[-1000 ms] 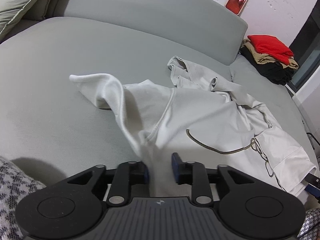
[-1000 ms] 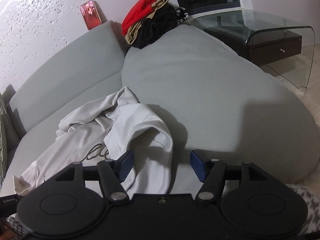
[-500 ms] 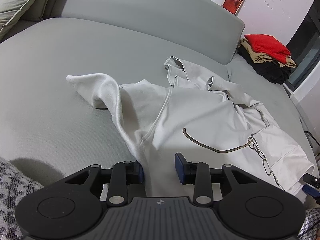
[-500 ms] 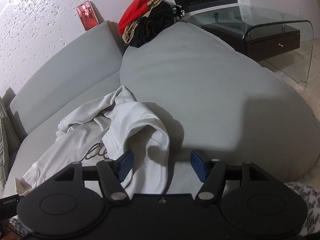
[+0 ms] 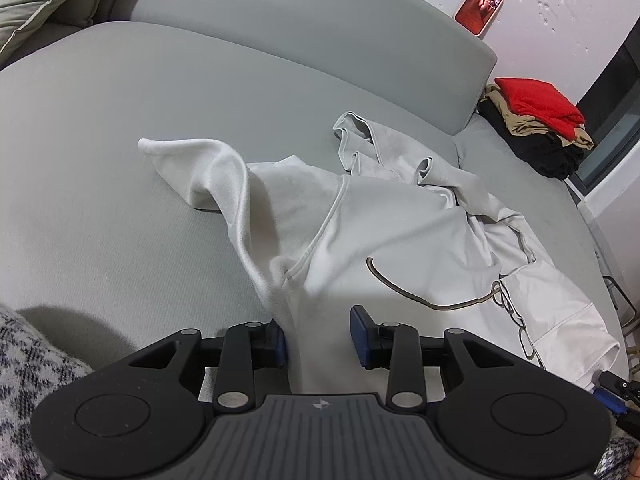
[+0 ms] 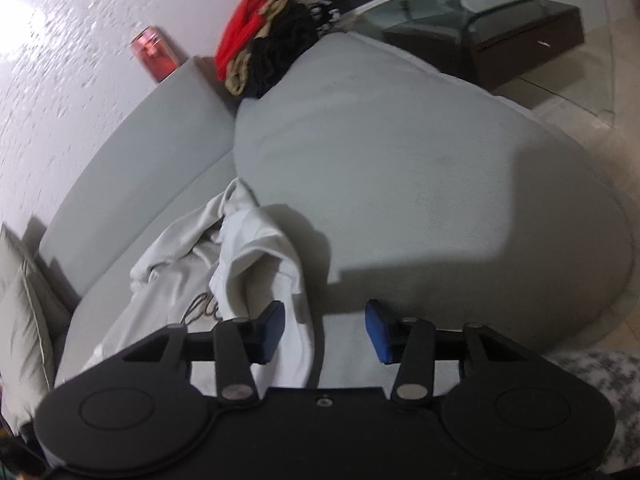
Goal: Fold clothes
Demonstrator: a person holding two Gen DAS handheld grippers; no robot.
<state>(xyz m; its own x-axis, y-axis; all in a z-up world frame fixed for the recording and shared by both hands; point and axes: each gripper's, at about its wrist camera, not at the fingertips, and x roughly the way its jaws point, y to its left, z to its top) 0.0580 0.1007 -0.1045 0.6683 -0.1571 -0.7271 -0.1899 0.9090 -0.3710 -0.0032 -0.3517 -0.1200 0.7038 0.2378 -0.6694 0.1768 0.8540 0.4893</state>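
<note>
Right gripper (image 6: 325, 330): blue-padded jaws spread wide, low over grey sofa (image 6: 420, 184). White garment (image 6: 256, 264), crumpled, lies ahead and left of the jaws; one fold runs down past the left pad's inner face into the gap. Right pad has only bare cushion beside it. Far ahead: stacked red, tan, black clothes (image 6: 264, 56). Ahead right: glass table (image 6: 520, 8).

— What is the garment?
— A pale off-white hoodie (image 5: 384, 232), unfolded and crumpled, spread across the middle of the left wrist frame and running toward the lower right.

— How does it lie?
— One sleeve (image 5: 200, 168) sticks out to the left, humped up. A dark drawcord (image 5: 416, 296) curves across the chest. In the right wrist frame the hoodie (image 6: 256, 264) bunches at lower centre-left, dark script lettering (image 6: 204, 308) partly showing.
</note>
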